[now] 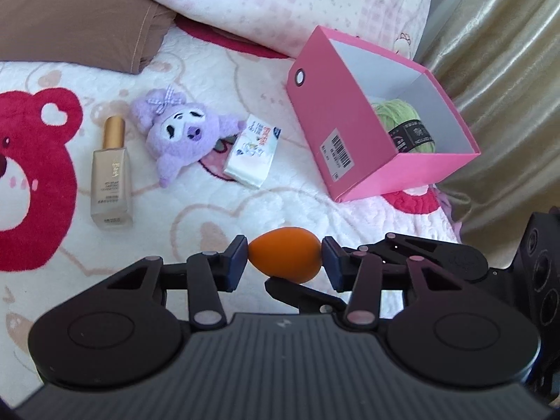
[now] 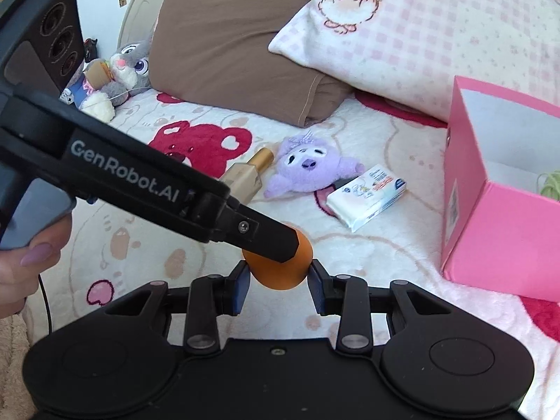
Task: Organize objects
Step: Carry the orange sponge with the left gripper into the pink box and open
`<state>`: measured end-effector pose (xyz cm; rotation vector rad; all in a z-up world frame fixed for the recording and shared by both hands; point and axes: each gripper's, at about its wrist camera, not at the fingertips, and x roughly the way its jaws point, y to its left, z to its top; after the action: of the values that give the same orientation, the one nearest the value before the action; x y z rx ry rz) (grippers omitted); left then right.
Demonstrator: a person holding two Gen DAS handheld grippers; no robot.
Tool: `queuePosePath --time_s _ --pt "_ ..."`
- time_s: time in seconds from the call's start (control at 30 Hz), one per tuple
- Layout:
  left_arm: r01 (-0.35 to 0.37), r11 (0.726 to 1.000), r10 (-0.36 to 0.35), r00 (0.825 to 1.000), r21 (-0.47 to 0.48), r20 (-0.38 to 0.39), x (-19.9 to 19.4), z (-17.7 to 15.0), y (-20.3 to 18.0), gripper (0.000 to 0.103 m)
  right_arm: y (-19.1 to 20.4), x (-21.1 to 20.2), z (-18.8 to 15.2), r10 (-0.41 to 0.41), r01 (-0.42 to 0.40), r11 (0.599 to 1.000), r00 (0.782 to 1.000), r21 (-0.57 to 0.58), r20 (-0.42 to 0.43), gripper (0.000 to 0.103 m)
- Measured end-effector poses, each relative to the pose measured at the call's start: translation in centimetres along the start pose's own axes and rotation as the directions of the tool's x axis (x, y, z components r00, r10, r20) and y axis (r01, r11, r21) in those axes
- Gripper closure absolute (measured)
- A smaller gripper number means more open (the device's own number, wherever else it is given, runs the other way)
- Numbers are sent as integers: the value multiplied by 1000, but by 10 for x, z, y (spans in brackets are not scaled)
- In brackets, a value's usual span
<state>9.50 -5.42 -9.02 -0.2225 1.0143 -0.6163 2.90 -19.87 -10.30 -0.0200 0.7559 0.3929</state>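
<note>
Both the left gripper (image 1: 285, 260) and the right gripper (image 2: 278, 276) pinch the orange sponge egg (image 1: 285, 259) above the blanket (image 1: 196, 203), short of the pink box (image 1: 367, 133); the purple plush (image 1: 182, 133), tissue pack (image 1: 252, 152) and foundation bottle (image 1: 112, 175) lie beside that box.

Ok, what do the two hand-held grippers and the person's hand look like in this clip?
Both are matte black. The left hand-held gripper has black linkage arms with round silver pivot pins, dark blue pads and two round discs on its body. The right hand-held gripper matches. Seen from the side, the left one carries white GenRobot.AI lettering, a grey handle and a thin black cable. The hand shows a mauve-painted nail; no sleeve visible.
</note>
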Motion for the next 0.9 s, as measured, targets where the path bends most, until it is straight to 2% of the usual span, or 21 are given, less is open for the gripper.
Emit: queuePosePath --time_s 0.27,0.43,0.67,0.73,0.83,0.9 --pt "23 989 -31 998 145 56 -19 56 -63 58 -26 -49 49 -102 102 995 991 8 89 62" --pt "44 976 -64 994 214 86 -26 96 -103 58 -53 -82 82 -150 143 988 978 59 146 62" --pt "105 968 -127 988 228 86 0 136 -147 58 -93 -101 105 -263 251 964 952 93 160 62" --pt "120 971 -137 988 206 69 16 141 -157 58 -106 -101 103 -294 278 953 944 119 148 62" --pt "124 973 -139 988 195 64 35 140 -165 58 -126 -101 96 -295 268 946 945 181 142 62" --pt "137 973 -150 987 184 56 48 141 -166 58 -134 -97 90 -311 284 943 938 173 153 62"
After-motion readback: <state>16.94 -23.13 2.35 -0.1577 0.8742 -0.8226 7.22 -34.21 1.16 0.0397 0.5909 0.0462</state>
